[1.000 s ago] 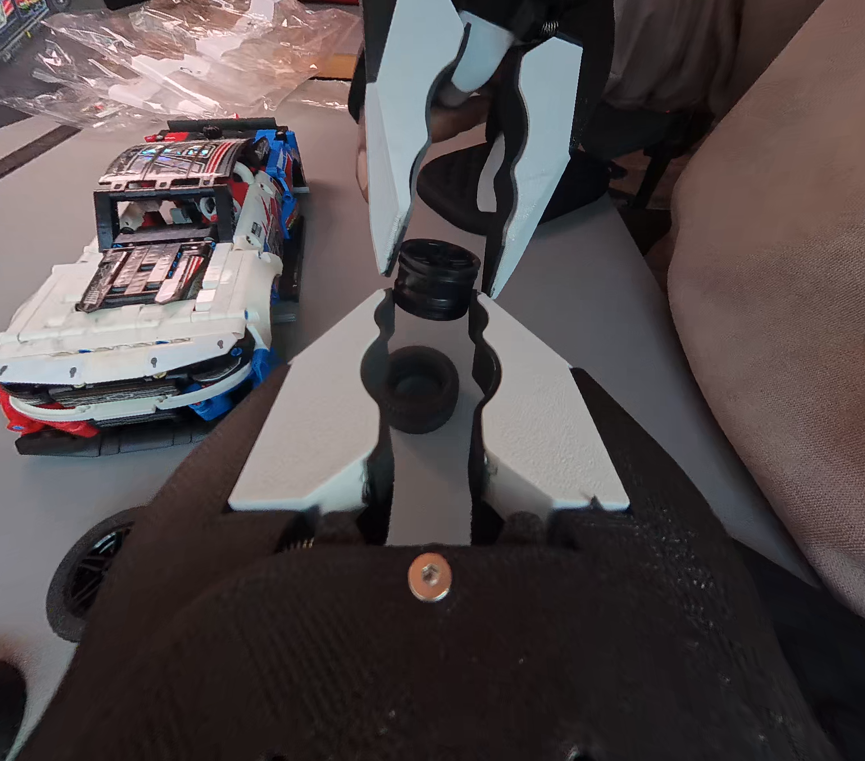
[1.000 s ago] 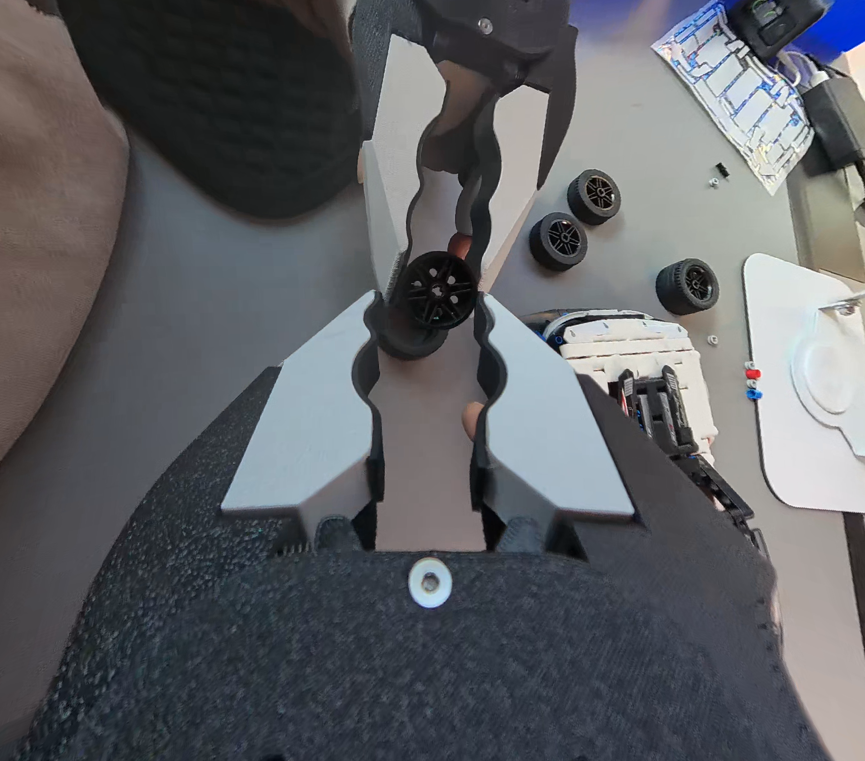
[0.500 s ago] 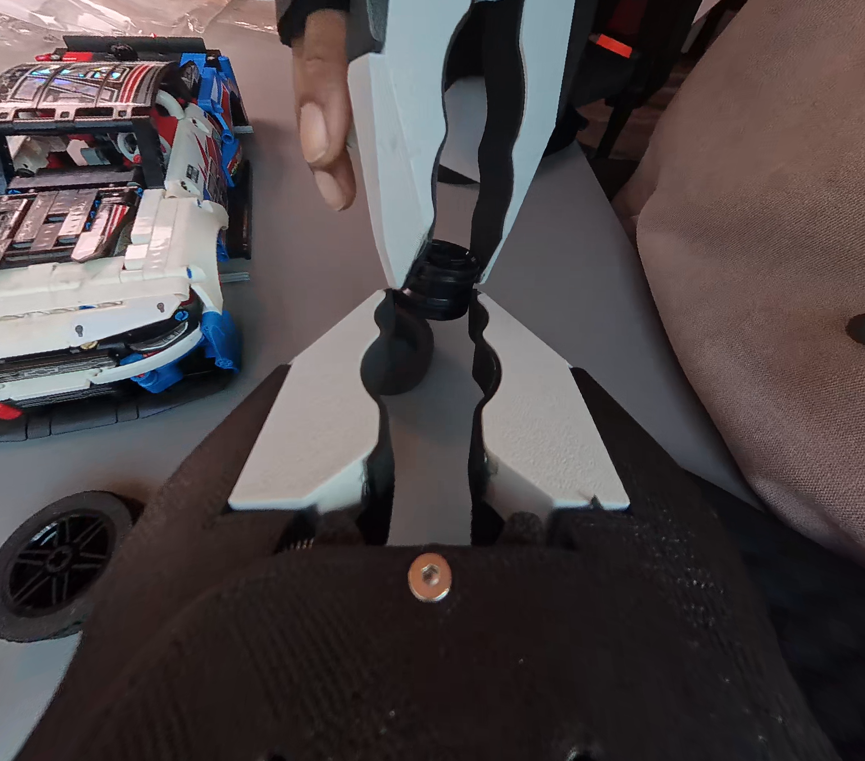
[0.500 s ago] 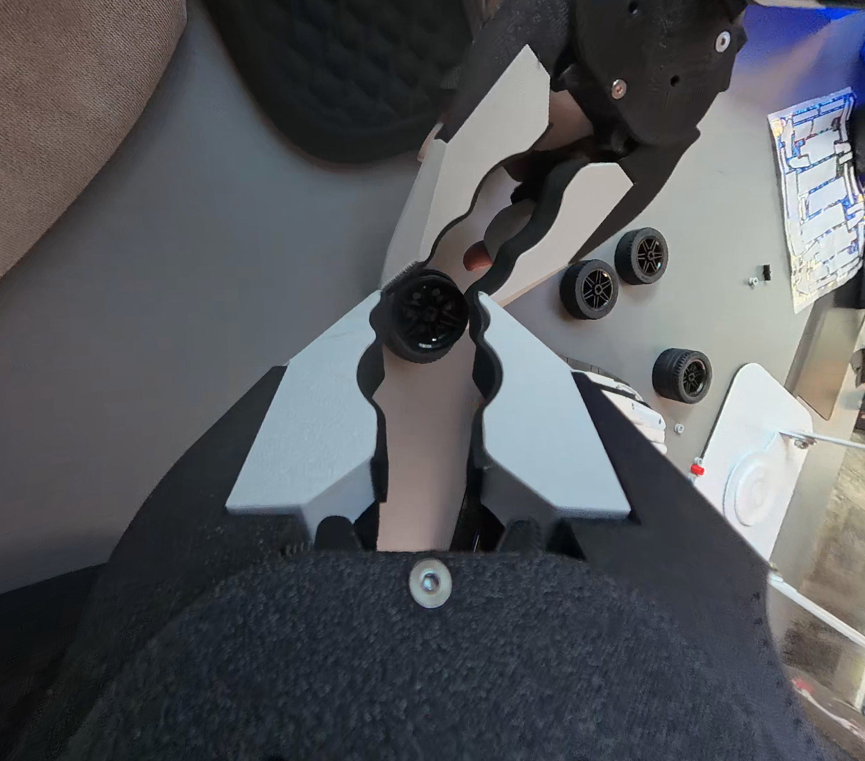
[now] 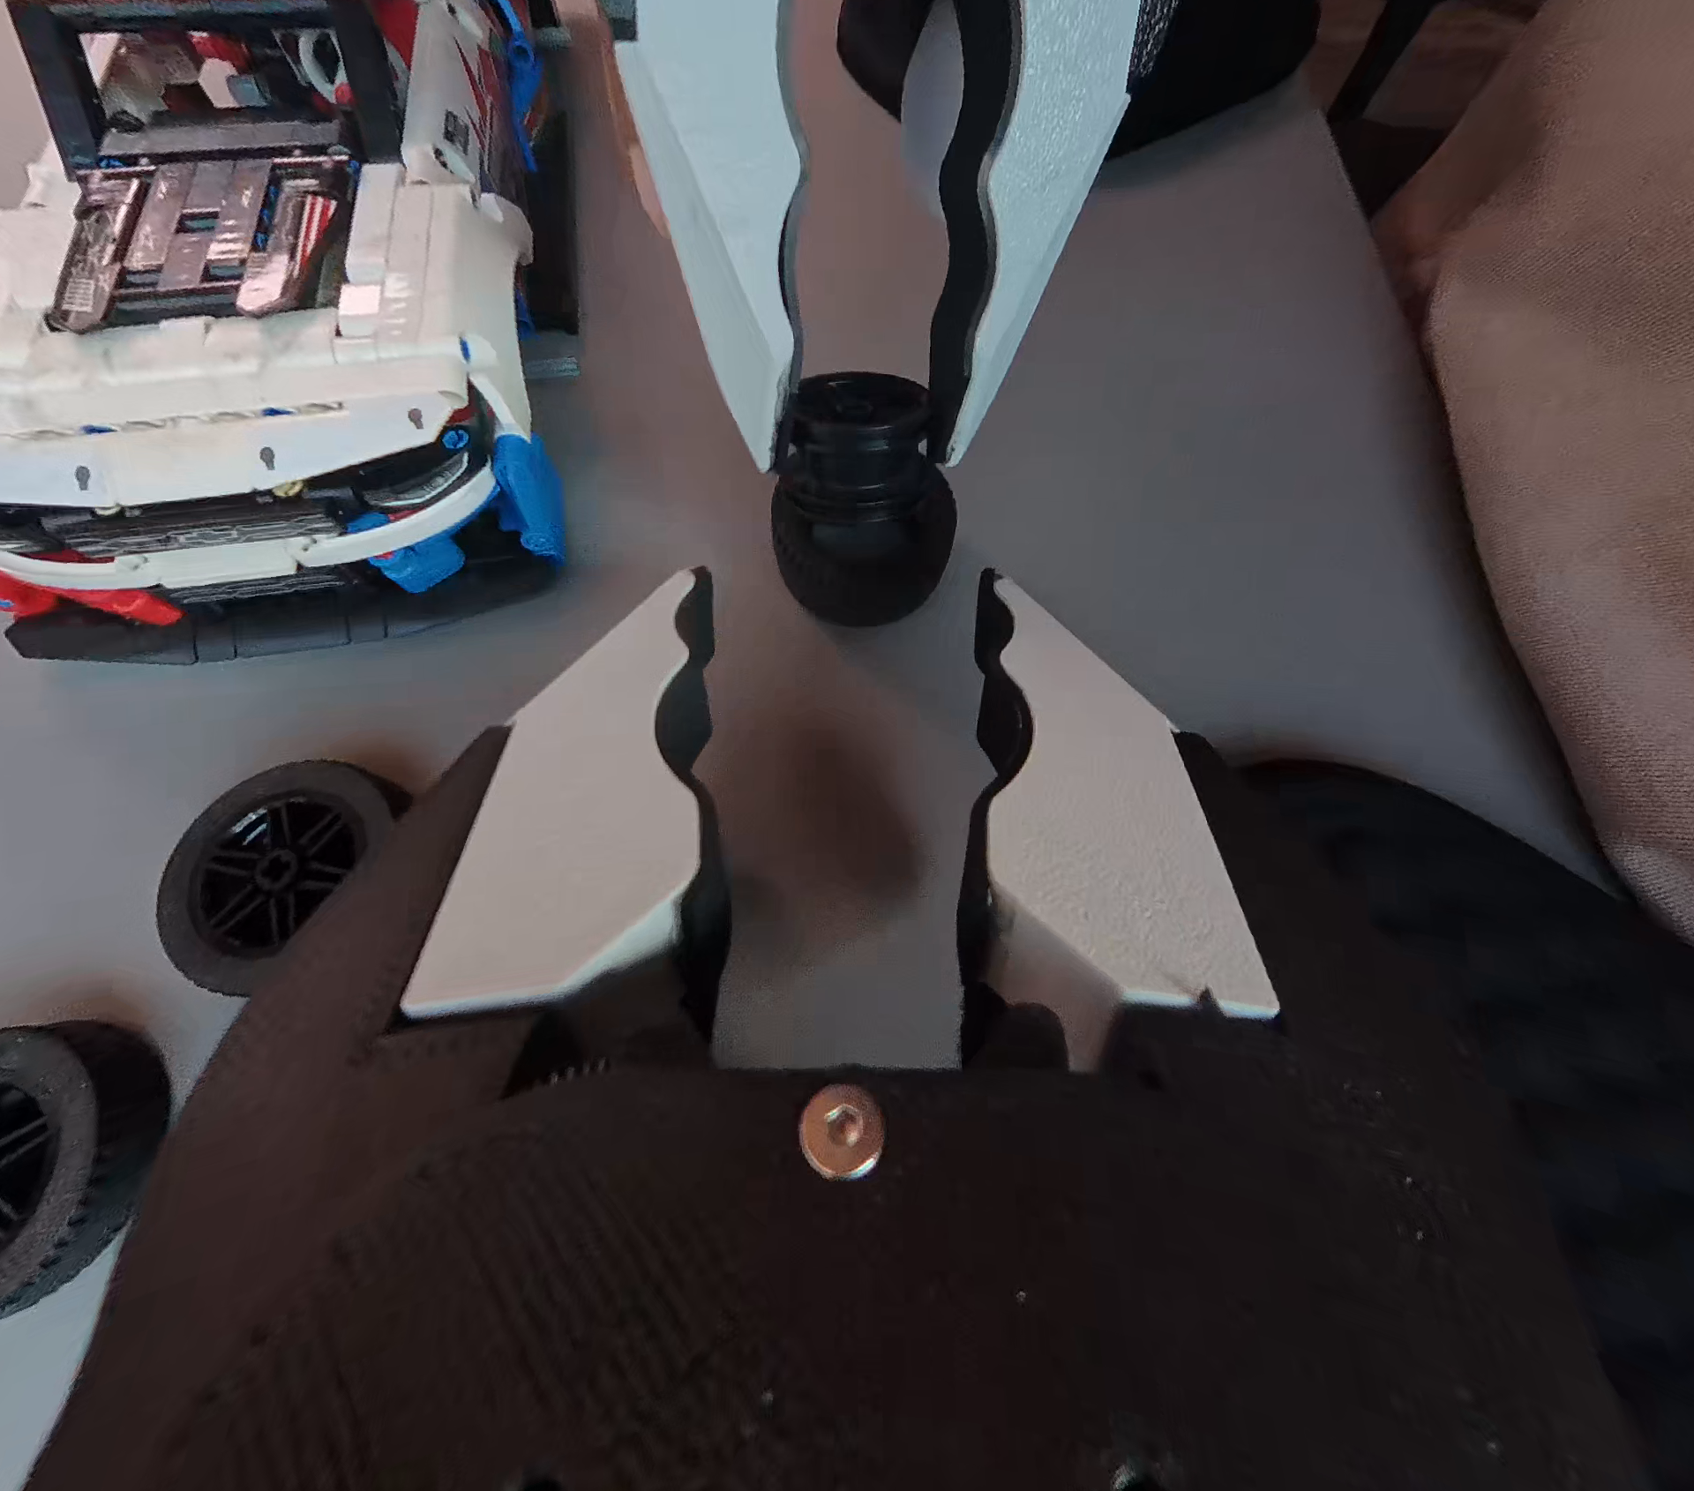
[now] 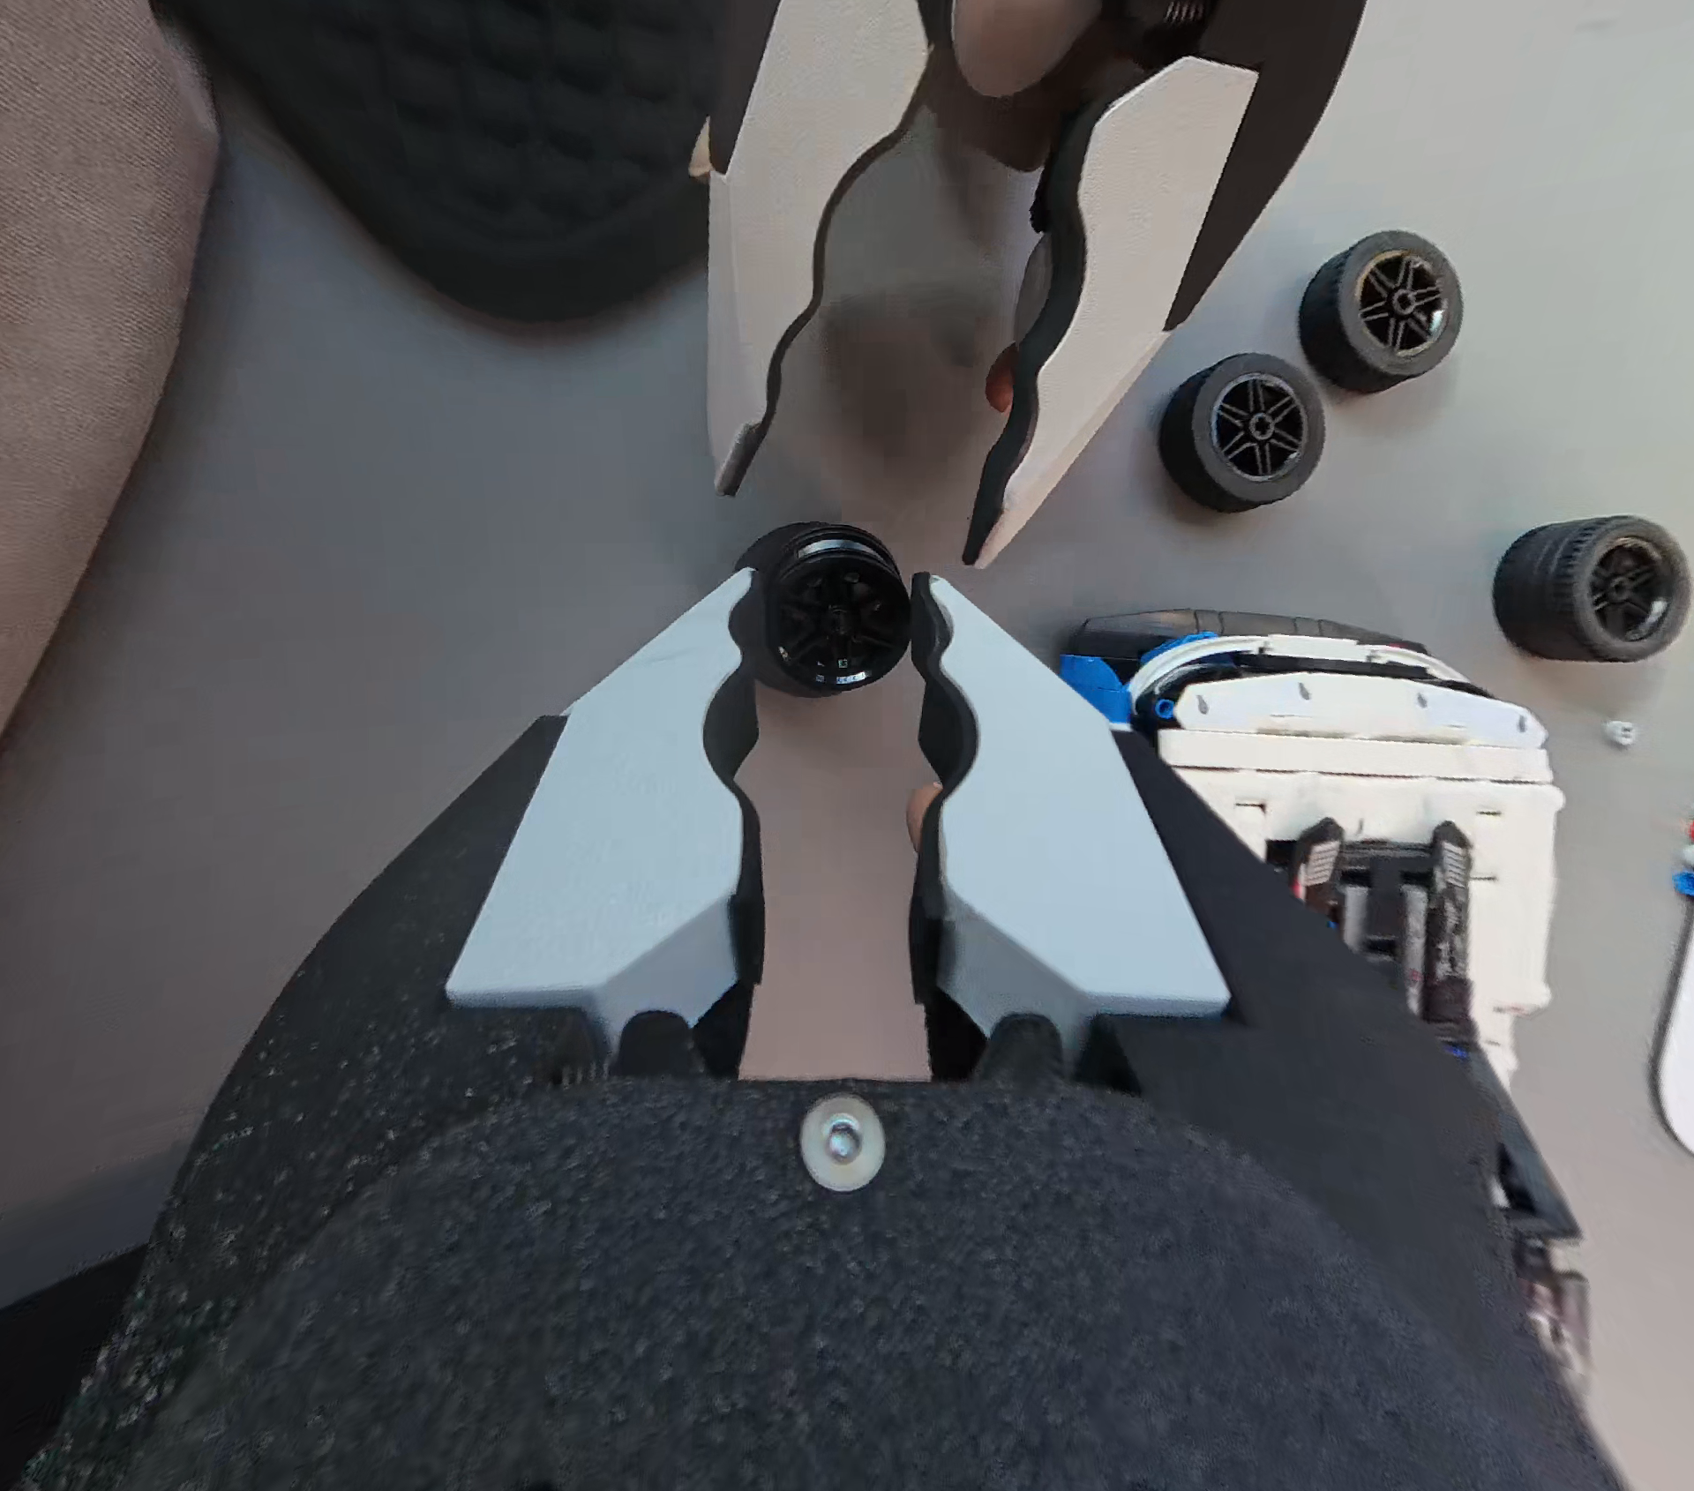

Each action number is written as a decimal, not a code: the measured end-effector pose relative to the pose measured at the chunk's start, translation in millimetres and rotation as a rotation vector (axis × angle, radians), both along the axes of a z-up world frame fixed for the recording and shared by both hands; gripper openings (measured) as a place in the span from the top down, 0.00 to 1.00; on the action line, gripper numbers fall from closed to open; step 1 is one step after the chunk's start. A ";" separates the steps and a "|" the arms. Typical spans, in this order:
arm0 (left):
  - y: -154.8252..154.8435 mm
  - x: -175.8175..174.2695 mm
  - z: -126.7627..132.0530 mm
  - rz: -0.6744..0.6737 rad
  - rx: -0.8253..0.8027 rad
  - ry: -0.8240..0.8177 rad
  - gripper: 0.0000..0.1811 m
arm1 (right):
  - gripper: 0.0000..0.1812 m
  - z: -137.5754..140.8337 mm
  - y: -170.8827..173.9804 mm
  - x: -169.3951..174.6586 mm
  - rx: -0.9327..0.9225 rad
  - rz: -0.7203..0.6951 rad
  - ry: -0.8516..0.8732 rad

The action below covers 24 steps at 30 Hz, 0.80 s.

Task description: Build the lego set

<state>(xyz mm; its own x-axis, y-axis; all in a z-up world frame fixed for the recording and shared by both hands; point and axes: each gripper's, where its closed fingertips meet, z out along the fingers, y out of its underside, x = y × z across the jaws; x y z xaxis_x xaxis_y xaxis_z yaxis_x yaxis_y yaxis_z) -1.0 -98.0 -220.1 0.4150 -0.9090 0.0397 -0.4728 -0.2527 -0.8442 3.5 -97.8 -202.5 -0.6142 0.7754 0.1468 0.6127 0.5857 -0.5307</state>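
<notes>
My right gripper is shut on a black wheel rim, near the table's front edge. In the left wrist view it comes down from the top, and the rim sits partly pushed into a black rubber tyre. My left gripper is open and empty, its tips just short of the tyre. In the right wrist view it shows open just beyond the rim. The white, blue and red lego car stands on the grey table, wheelless at the front; it also shows in the right wrist view.
Three finished wheels lie beyond the car's nose; two show in the left wrist view. A black chair seat and a person's beige clothing lie past the table edge. Only a small space, under 4 cm, lies between the two pairs of fingers.
My left gripper has opened, let go of the tyre and drawn back a little. The tyre now hangs on the rim that my right gripper holds.
</notes>
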 end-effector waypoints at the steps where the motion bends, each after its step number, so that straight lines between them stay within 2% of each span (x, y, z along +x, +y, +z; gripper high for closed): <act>1: -0.5 1.3 -2.3 -0.005 0.003 0.014 0.68 | 0.84 -3.0 -0.9 0.6 -0.024 -0.012 -0.022; 6: 1.8 9.1 -10.4 -0.012 0.029 0.086 0.68 | 0.84 -12.2 -0.6 3.0 -0.041 -0.024 -0.102; 12: 3.3 15.3 -14.5 -0.025 0.056 0.128 0.77 | 0.84 -17.3 1.9 6.4 0.067 0.036 -0.192; 15: 3.2 14.9 -14.6 -0.027 0.043 0.122 0.77 | 0.84 -17.8 2.1 6.4 0.081 0.045 -0.218; 24: 3.4 14.7 -14.7 -0.026 0.048 0.125 0.77 | 0.83 -16.5 2.1 5.4 0.036 -0.017 -0.177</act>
